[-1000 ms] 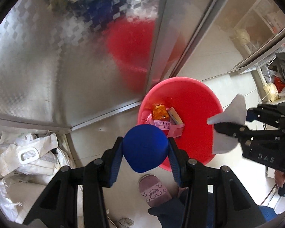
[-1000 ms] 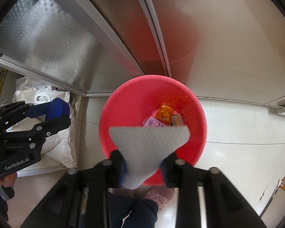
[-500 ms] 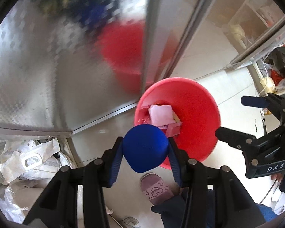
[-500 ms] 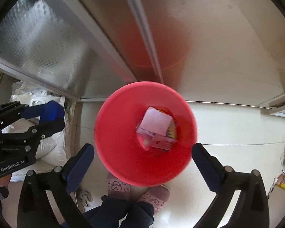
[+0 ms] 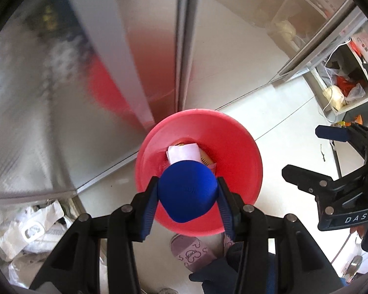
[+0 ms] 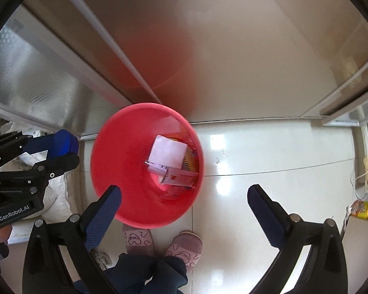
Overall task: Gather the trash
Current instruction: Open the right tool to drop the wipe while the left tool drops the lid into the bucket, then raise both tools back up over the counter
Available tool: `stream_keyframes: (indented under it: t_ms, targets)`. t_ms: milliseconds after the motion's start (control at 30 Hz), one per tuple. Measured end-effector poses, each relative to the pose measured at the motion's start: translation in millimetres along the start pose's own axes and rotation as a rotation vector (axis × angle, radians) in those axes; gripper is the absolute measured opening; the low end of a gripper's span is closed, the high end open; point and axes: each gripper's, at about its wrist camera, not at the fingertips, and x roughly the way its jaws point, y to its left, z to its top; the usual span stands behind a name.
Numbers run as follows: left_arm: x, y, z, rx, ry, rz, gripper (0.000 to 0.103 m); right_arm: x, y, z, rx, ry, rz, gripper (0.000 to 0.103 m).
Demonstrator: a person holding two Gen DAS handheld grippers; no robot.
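The left gripper (image 5: 187, 197) squeezes a blue ball (image 5: 187, 194) right over the red bin's (image 5: 235, 147) near rim, so letting go here could bounce it onto the floor. The right gripper (image 6: 184, 198) hangs wide open and empty, its white sheet (image 6: 168, 155) already lying inside.

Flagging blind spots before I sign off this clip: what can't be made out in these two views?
- Left wrist view: the blue object in the left tool hides part of the red bin and its contents; what the object is stays unclear.
- Both views: items under the white paper are mostly covered.
- Left wrist view: the panel at upper left is motion-blurred.
- Right wrist view: the orange item is cut off by the edge.
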Motion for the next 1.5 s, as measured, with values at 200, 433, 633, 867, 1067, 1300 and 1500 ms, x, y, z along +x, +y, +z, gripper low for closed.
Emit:
stream_keyframes:
  t_ms: [200, 433, 633, 867, 1067, 1300, 1500]
  targets:
    - [6, -4, 9, 0.023, -0.021, -0.006, 0.068, 4, -7, -1, 0.016, -0.009, 0.004, 0.103]
    - [8, -5, 14, 0.033, -0.017, -0.011, 0.078, 1, -9, -1, 0.02, -0.025, -0.001, 0.103]
    - [-15, -7, 10, 0.033, -0.006, -0.004, 0.078, -17, -1, -4, 0.02, -0.021, -0.01, 0.103]
    - [-91, -5, 4, 0.036, -0.026, 0.04, 0.078, -83, 17, 3, -0.022, -0.036, -0.025, 0.103]
    - [-192, -2, 2, -0.017, -0.062, 0.023, 0.078, -182, 40, 14, -0.098, -0.09, -0.021, 0.103]
    - [-318, -13, 1, -0.072, -0.104, 0.03, 0.078, -307, 67, 25, -0.179, -0.159, -0.032, 0.103]
    - [-421, -19, 3, -0.134, -0.187, 0.116, 0.078, -402, 86, 38, -0.237, -0.237, -0.011, 0.103]
